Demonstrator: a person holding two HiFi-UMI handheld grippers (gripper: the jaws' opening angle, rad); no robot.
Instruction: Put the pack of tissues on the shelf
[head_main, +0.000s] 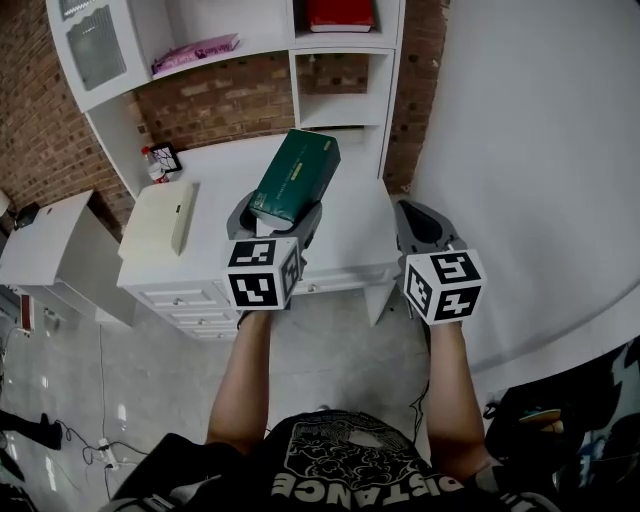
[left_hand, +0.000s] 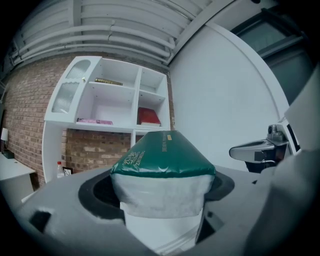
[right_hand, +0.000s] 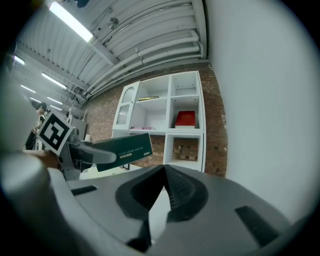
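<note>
The pack of tissues is a dark green packet with a white end, tilted up over the white desk. My left gripper is shut on its near end, the jaws set wide around it. In the left gripper view the pack fills the middle between the jaws and points at the white shelf unit. My right gripper hangs beside the desk's right end, shut and empty. In the right gripper view its jaws meet at the tips, and the pack shows at the left.
The shelf unit holds a red book at the upper right and a pink packet on the left shelf, with a bare cubby below. A cream box and a small bottle stand on the desk. A curved white wall is at the right.
</note>
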